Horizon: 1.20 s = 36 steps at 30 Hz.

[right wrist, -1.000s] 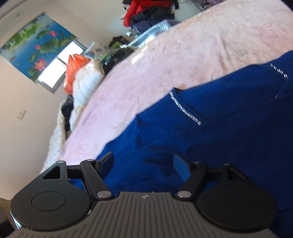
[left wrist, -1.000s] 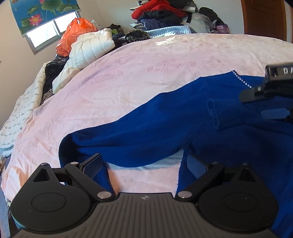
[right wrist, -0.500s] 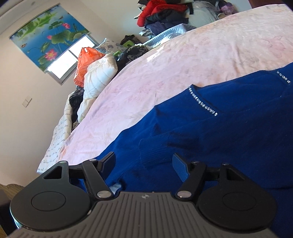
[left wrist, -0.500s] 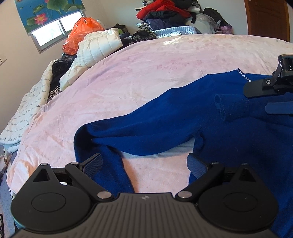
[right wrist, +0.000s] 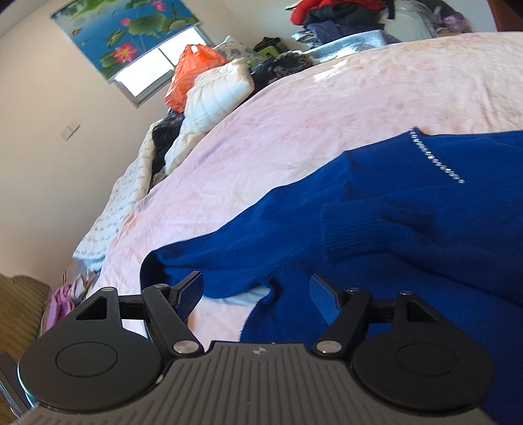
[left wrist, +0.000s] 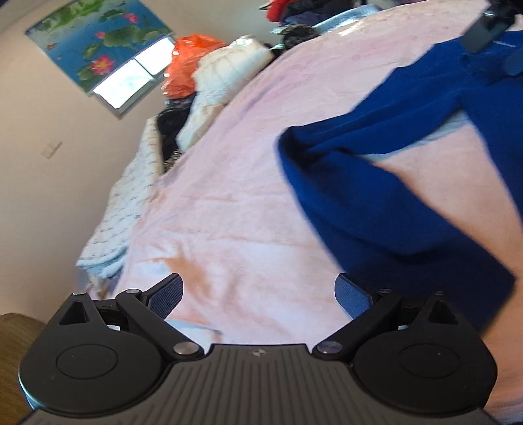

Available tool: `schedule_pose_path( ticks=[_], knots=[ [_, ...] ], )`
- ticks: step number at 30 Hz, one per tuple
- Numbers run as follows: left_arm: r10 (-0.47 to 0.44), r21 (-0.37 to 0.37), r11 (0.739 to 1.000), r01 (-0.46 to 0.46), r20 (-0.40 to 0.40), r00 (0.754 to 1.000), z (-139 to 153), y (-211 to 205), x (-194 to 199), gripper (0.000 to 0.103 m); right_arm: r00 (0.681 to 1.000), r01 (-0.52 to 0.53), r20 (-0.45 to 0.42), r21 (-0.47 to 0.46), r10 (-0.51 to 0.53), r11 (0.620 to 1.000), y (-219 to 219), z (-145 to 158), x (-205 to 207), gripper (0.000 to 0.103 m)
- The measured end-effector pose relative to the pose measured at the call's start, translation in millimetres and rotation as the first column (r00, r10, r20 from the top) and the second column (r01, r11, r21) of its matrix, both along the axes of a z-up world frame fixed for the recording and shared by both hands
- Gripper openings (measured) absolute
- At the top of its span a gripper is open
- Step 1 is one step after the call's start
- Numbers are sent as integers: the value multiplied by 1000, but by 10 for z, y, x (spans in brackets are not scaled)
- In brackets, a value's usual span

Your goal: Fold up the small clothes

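A dark blue knit sweater (right wrist: 408, 229) with a line of rhinestones (right wrist: 434, 157) lies on the pink bedspread (right wrist: 327, 108). Its sleeve is folded back, and the ribbed cuff (right wrist: 343, 229) rests on the body. In the left wrist view the sweater (left wrist: 376, 196) fills the right side. My left gripper (left wrist: 258, 294) is open over bare pink bedspread (left wrist: 228, 212), left of the sweater's hem. My right gripper (right wrist: 255, 294) hovers over the sleeve fold with its jaws opening and nothing pressed between them. It also shows in the left wrist view as the right gripper (left wrist: 490, 29) at the top right.
An orange bag (right wrist: 193, 75), a white puffer jacket (right wrist: 215, 94) and dark clothes are heaped at the head of the bed. A pile with a red garment (right wrist: 330, 8) sits at the far side. A printed quilt (right wrist: 111, 215) hangs over the left edge.
My left gripper has swung left off the sweater's sleeve to bare bedspread near the bed's left edge. My right gripper has pulled back from the sweater's body toward the sleeve fold.
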<state>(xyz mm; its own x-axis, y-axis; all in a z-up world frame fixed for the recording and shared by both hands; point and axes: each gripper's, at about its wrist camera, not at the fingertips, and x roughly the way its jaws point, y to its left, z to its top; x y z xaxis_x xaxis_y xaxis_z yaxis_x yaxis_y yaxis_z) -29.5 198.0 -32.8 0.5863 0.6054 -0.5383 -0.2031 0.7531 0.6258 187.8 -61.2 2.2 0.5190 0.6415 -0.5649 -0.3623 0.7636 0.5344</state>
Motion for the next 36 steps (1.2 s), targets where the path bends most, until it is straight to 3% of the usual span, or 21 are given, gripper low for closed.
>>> schedule_pose_path(
  ticks=[2,4,6,8,11,12,13,16,18,23,26,27,29,30,31,32,33,35,36],
  knots=[
    [121,5,993,-122,35,992,93,322,41,100,997,-50,54,-51,52,997,143,41,-78,76],
    [242,-84,968,-237,66,968,257,696,45,100,976,-127,158,-152,151,980,322,79,-209,76],
    [298,-221,935,-276,73,952,401,941,9,99,910,-175,298,-351,287,920,568,91,-433,75],
    [308,-339,903,-265,81,948,512,1046,-32,100,783,-141,422,-595,456,792,826,24,-709,72],
    [266,-381,901,-209,102,959,597,953,-57,100,553,-80,462,-798,693,597,1034,-154,-1057,72],
    [248,-372,908,-192,108,963,609,891,-51,100,503,-106,441,-822,743,559,1058,-190,-1121,69],
    [231,-361,916,-177,113,966,608,819,-51,100,483,-148,416,-828,770,541,1075,-205,-1154,69],
    [202,-329,932,-154,116,973,600,696,-36,100,463,-298,320,-822,827,485,1110,-258,-1173,68],
    [200,-326,932,-155,111,973,583,678,-18,100,421,-330,348,-801,838,499,1134,-259,-1263,67],
    [245,-345,917,-198,99,964,555,797,11,100,364,-398,410,-743,836,537,1325,-258,-1390,67],
    [271,-356,907,-223,91,958,553,881,17,100,291,-379,443,-761,848,527,1404,-238,-1472,66],
    [280,-362,903,-231,89,956,555,903,14,100,236,-334,438,-802,868,496,1431,-247,-1531,66],
    [289,-374,897,-237,89,953,567,935,-8,100,69,-154,371,-913,926,378,1463,-324,-1671,68],
    [289,-376,896,-235,93,953,574,942,-15,100,6,-36,308,-951,951,308,1464,-377,-1708,72],
    [289,-374,897,-235,95,953,573,941,-17,100,-22,55,238,-969,971,239,1442,-421,-1705,72],
    [289,-372,898,-236,94,953,570,933,-13,100,-25,94,184,-978,983,186,1424,-439,-1671,71],
    [288,-373,898,-235,92,953,563,926,-7,100,-15,77,159,-984,987,160,1408,-421,-1625,71],
    [281,-380,896,-229,85,956,540,914,5,100,-10,-2,173,-985,985,173,1425,-351,-1575,69],
    [278,-382,895,-228,81,957,529,907,12,100,-35,-15,173,-985,984,172,1450,-340,-1600,69]
  ],
)
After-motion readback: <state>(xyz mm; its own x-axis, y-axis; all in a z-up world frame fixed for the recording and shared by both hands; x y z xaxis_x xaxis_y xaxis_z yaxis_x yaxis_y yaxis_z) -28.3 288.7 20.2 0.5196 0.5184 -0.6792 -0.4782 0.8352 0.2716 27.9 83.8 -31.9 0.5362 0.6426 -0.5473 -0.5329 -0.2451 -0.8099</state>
